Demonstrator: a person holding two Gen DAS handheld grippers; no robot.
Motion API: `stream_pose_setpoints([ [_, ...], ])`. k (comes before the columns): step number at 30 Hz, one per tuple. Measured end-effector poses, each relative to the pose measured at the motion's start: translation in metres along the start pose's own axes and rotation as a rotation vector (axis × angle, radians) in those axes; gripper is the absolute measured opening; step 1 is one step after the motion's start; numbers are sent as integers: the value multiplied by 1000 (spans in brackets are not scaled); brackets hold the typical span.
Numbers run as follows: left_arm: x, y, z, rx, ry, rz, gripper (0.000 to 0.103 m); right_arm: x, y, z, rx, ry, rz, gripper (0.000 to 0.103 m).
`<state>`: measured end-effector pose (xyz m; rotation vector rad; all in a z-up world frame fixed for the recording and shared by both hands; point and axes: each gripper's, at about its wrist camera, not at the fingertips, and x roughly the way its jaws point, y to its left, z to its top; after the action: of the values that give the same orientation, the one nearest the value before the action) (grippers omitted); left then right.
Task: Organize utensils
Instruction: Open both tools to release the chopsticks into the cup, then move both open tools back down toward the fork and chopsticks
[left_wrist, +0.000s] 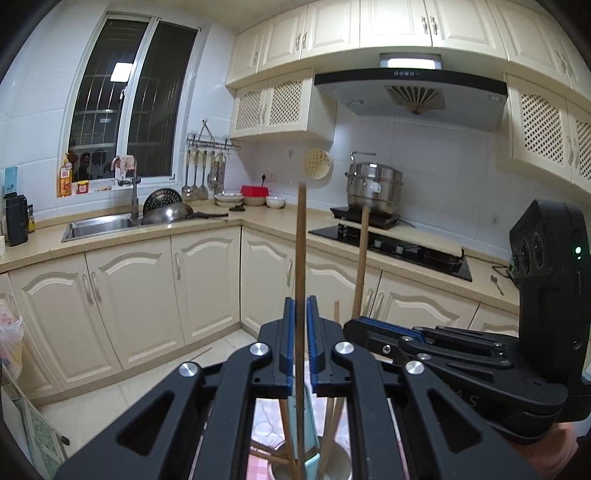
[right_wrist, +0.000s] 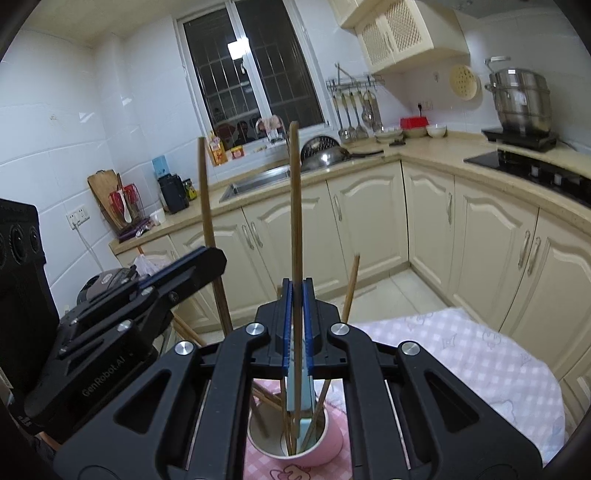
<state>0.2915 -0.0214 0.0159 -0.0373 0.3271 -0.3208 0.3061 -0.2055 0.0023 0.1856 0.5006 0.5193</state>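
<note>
Wooden chopsticks stand upright in both wrist views of a cream-cabinet kitchen. At lower centre of the right view, a pink cup on a pink checked cloth holds several chopsticks and a pale blue utensil. The right gripper has its blue pads narrowly set around one chopstick, which runs up to mid-frame. The left gripper likewise frames a chopstick with a thin gap showing on each side (whether either truly pinches, I cannot tell). The neighbouring gripper at lower left reads "GenRobot.AI".
</note>
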Motion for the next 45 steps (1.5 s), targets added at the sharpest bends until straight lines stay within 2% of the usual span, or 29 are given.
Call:
stream_pose_setpoints([
  [1, -1, 1, -2, -4, 3, 9, 42, 2, -3, -3, 14, 18, -5, 23],
  [2, -3, 1, -3, -8, -5, 24, 54, 1, -7, -6, 28, 22, -13, 44],
  [4, -11, 6, -4, -18, -29, 41, 69, -4, -18, -8, 69, 8, -44, 70],
  [6, -17, 6, -4, -5, -38, 65, 78, -12, -28, -12, 105, -9, -46, 72],
  [8, -24, 4, -6, 20, -48, 91, 92, -20, -38, -14, 132, -13, -71, 90],
  [10, -29, 0, -6, 44, -48, 106, 94, -26, -44, -15, 146, -21, -89, 95],
  [16, -38, -10, -13, 80, -12, 134, 96, -40, -61, -22, 177, 8, -148, 96],
  [34, -43, -17, -46, 51, 114, 152, 96, -67, -74, -49, 208, 73, -191, 96],
  [45, -53, -26, -67, 48, 162, 144, 96, -75, -65, -85, 167, 183, -213, 96],
])
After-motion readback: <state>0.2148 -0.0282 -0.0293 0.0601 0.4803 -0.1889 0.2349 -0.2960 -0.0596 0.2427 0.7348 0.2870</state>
